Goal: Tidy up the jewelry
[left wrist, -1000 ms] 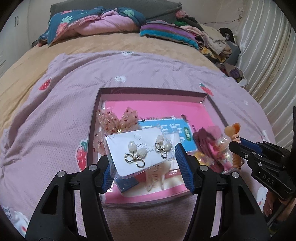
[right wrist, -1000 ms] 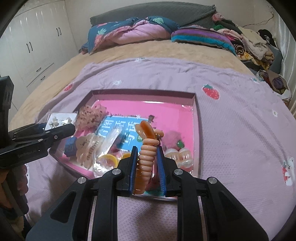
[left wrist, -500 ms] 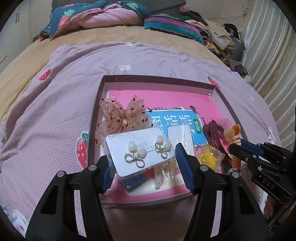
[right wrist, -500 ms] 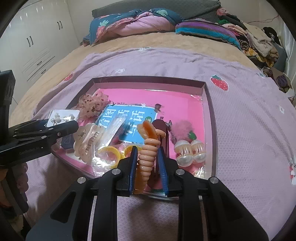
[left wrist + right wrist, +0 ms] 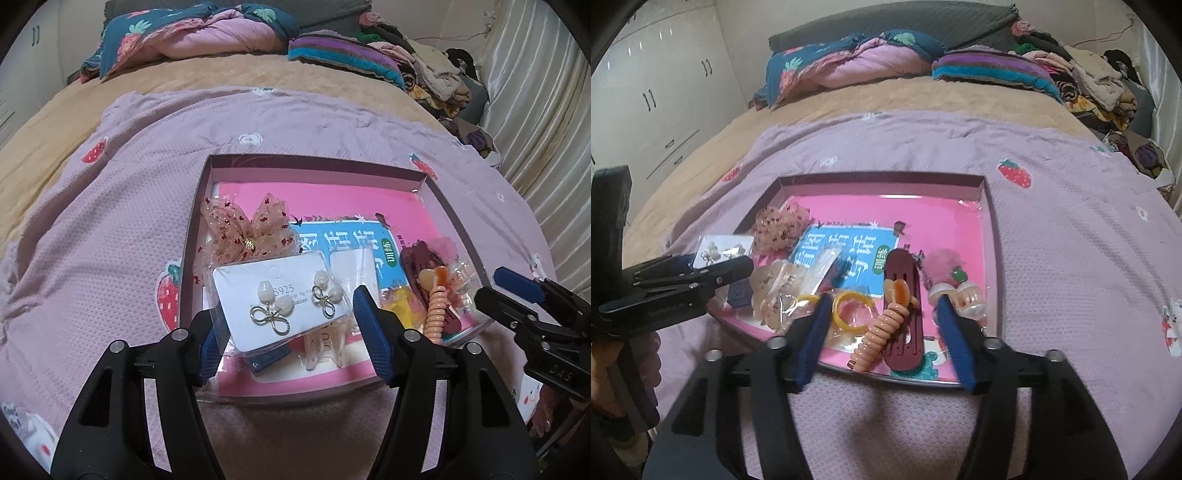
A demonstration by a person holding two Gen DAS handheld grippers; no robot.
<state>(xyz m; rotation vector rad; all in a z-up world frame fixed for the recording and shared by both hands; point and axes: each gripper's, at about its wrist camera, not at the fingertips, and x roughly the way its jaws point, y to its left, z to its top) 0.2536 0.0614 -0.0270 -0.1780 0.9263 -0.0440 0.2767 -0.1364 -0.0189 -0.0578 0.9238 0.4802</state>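
opening wide, the right gripper (image 5: 882, 328) has just dropped the coil hair tie (image 5: 882, 328) into the tray (image 5: 991, 236); the left gripper (image 5: 286, 317) stays clamped on the earring card (image 5: 284, 299).

Coil hair tie (image 5: 886, 329) between parted right tongs (image 5: 884, 326)

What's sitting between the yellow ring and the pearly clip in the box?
The right wrist view shows an orange spiral hair tie lying on a dark red clip between them.

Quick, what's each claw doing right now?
Left claw: closed on the earring card.
Right claw: open, empty; the coil hair tie lies in the box.
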